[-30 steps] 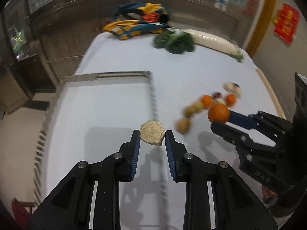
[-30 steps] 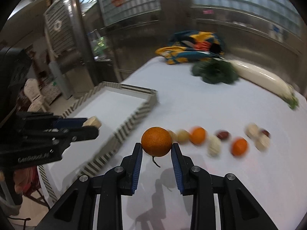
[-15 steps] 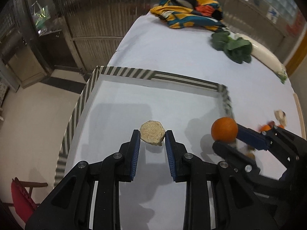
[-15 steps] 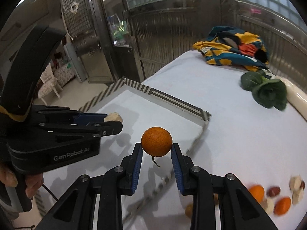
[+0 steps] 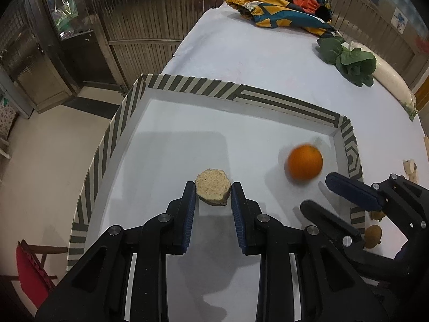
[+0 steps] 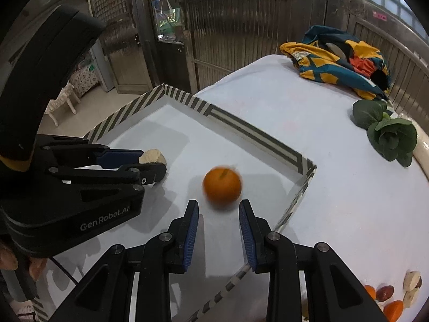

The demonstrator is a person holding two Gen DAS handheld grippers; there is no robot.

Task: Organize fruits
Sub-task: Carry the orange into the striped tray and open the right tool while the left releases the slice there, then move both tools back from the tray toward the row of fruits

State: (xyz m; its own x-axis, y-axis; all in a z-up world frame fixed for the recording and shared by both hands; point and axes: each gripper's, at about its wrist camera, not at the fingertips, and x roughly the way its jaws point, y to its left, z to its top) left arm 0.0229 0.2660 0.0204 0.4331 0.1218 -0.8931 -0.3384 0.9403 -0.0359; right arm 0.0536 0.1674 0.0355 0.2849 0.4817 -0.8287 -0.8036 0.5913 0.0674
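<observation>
The round orange fruit (image 6: pixel 222 185), blurred and free in the striped-rimmed white tray (image 5: pixel 241 94), is seen at twelve o'clock beyond the parted right tongs (image 6: pixel 218 212), while the beige cut fruit chunk (image 5: pixel 213 186) is clamped in the left tongs (image 5: pixel 213 196).

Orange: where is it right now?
The orange is inside the striped tray, just beyond the open right gripper, clear of its fingertips and blurred; near the tray's right wall in the left view.
</observation>
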